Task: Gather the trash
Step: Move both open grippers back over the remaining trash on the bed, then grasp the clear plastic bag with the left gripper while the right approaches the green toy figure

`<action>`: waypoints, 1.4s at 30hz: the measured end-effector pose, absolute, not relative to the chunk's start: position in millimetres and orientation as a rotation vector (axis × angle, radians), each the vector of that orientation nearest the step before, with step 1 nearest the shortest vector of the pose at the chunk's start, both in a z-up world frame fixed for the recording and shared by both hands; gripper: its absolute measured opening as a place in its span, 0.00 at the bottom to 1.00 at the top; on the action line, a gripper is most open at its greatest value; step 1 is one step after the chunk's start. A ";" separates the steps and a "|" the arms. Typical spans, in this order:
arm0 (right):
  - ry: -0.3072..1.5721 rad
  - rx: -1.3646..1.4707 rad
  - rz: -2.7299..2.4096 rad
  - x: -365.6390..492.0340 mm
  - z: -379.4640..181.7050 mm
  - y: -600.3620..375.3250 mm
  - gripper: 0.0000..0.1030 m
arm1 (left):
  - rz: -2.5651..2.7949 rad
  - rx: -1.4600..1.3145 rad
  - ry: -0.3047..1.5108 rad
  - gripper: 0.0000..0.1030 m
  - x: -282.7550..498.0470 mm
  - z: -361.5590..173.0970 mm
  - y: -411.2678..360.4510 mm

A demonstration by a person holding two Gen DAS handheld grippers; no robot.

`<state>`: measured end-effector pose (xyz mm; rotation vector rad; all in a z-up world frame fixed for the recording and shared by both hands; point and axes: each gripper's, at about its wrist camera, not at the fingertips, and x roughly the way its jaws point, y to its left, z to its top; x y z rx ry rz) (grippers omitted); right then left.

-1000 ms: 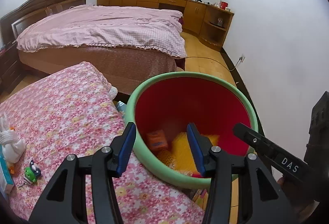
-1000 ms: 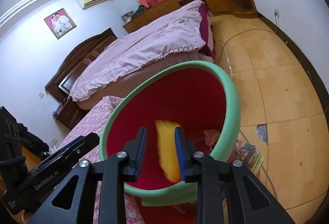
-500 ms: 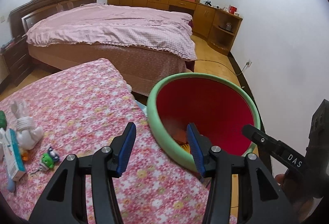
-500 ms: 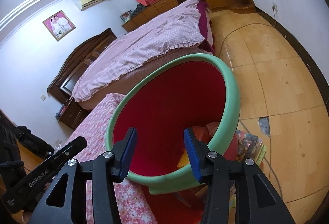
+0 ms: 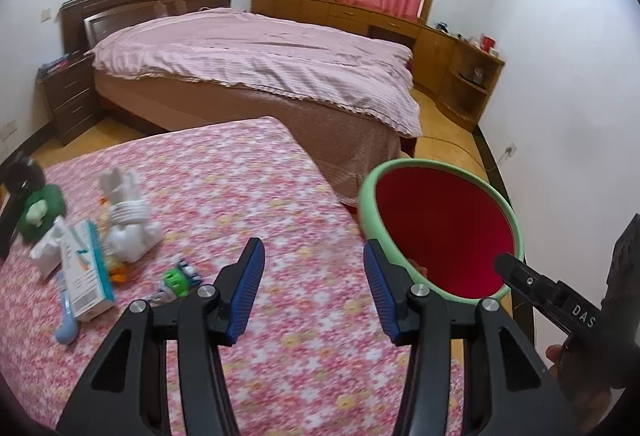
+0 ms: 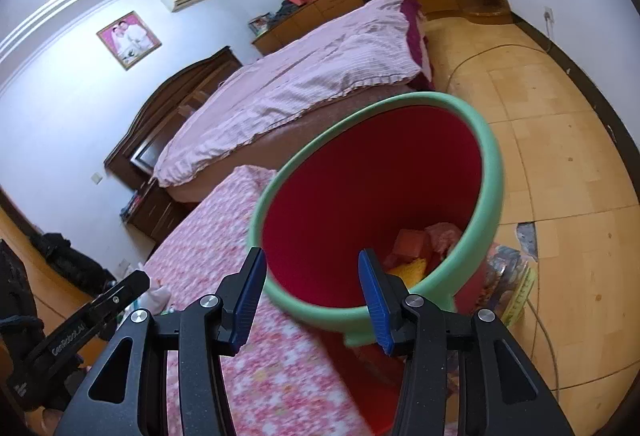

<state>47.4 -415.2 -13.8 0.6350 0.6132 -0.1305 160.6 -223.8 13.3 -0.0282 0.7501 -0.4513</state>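
A red bin with a green rim (image 6: 494,172) stands on the floor beside the floral-covered table (image 6: 224,236); it also shows in the left wrist view (image 5: 370,192). Inside lie a yellow wrapper (image 6: 412,270) and red-orange scraps (image 6: 412,238). My right gripper (image 6: 310,280) is open and empty over the bin's near rim. My left gripper (image 5: 312,286) is open and empty above the table (image 5: 248,172), left of the bin. On the table's left lie a white-blue box (image 5: 86,270), a white bunny toy (image 5: 124,216), a small green toy (image 5: 178,278) and a green plush (image 5: 40,210).
A large bed with a pink cover (image 5: 256,56) stands behind the table. Wooden cabinets (image 5: 448,56) line the far wall. A colourful packet (image 6: 512,276) lies on the wood floor beside the bin. A cable (image 6: 480,56) runs across the floor.
My right gripper has opened and dropped the yellow wrapper into the bin. My left gripper has swung left, away from the bin and over the table, bringing the toys into view.
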 end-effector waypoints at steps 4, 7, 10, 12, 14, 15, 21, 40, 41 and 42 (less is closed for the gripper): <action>0.617 0.606 -0.107 47.4 -7.2 -397.8 0.48 | -0.418 -0.050 0.742 0.50 158.2 16.8 -203.3; 0.618 0.599 -0.091 49.7 -3.9 -386.7 0.48 | -0.393 -0.067 0.741 0.50 156.8 17.3 -187.4; 0.628 0.579 -0.069 54.6 0.2 -374.8 0.48 | -0.371 -0.083 0.736 0.50 155.6 17.7 -171.1; 0.636 0.564 -0.055 57.8 1.3 -366.4 0.48 | -0.358 -0.096 0.734 0.50 155.5 17.8 -159.5; 0.647 0.554 -0.040 61.7 2.2 -357.8 0.48 | -0.341 -0.109 0.729 0.50 155.8 18.6 -146.7; 0.653 0.550 -0.032 63.9 2.1 -352.3 0.48 | -0.333 -0.112 0.727 0.50 156.8 18.9 -141.9; 0.672 0.519 0.015 77.6 3.8 -322.7 0.49 | -0.259 -0.141 0.720 0.50 165.2 16.2 -105.2; 0.807 0.406 0.100 128.8 -14.1 -254.5 0.49 | -0.035 -0.155 0.760 0.50 227.9 -21.4 16.0; 0.813 0.399 0.103 131.5 -15.1 -251.4 0.49 | -0.033 -0.163 0.764 0.50 231.3 -24.3 19.4; 0.819 0.392 0.104 134.0 -16.0 -248.8 0.49 | -0.031 -0.166 0.770 0.50 234.8 -27.5 20.9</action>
